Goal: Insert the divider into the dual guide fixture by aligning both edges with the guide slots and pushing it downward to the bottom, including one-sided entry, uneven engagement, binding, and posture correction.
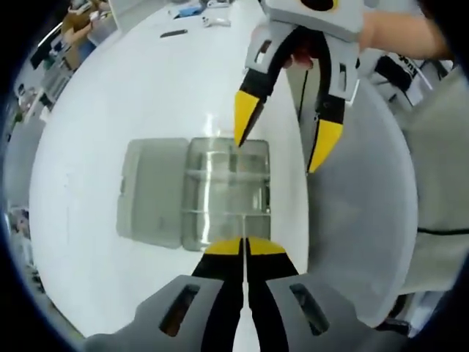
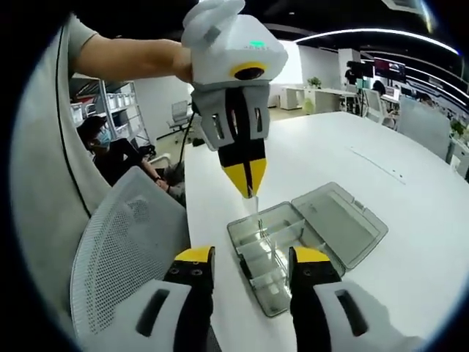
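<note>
A clear plastic compartment box point(image 1: 253, 158) point(image 2: 282, 297), the guide fixture, lies on the white table with its lid point(image 1: 150, 191) point(image 2: 341, 220) folded flat beside it. My left gripper point(image 1: 244, 247) point(image 2: 247, 183) is shut and hangs just above the box's near edge. A thin clear divider point(image 2: 253, 199) pokes down from its tips towards the compartments. It is edge-on and hard to make out in the left gripper view. My right gripper point(image 2: 253, 257) point(image 1: 282, 139) is open on the opposite side of the box, one fingertip point(image 1: 244, 121) close to the box rim, holding nothing.
The box sits near the rim of the white table point(image 2: 410, 183) point(image 1: 110, 95). A grey mesh chair point(image 2: 124, 249) stands right beside that edge. Small items point(image 1: 212, 15) lie at the far end of the table. A seated person point(image 2: 110, 147) and shelves are in the background.
</note>
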The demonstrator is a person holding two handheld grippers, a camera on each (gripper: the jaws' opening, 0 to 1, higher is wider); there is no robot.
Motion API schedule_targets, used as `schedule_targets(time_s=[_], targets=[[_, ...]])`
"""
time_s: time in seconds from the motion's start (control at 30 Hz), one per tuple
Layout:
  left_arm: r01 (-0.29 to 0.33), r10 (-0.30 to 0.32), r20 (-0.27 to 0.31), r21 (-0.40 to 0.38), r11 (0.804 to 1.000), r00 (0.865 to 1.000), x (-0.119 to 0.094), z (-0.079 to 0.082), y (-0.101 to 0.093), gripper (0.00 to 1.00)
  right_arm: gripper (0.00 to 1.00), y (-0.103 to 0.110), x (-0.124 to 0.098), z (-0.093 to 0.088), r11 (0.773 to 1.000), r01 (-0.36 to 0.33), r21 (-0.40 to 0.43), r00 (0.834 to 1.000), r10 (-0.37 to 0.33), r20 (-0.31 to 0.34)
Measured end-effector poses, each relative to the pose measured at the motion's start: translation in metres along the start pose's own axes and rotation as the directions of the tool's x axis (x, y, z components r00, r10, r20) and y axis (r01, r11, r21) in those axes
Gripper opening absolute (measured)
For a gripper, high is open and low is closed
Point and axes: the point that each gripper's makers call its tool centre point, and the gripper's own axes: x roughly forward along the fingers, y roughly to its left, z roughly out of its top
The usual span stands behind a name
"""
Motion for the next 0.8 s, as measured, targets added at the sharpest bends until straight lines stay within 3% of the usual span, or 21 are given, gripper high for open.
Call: schedule_targets(time_s=[0.8], targets=[[-0.023,0.023,-0.015,0.009,1.000,1.000,0.0068,-0.0003,0.0095,0.00,0.54,0.0032,0.0004,-0.0033,1.000,0.017,-0.003,0.999,-0.017,-0.035]])
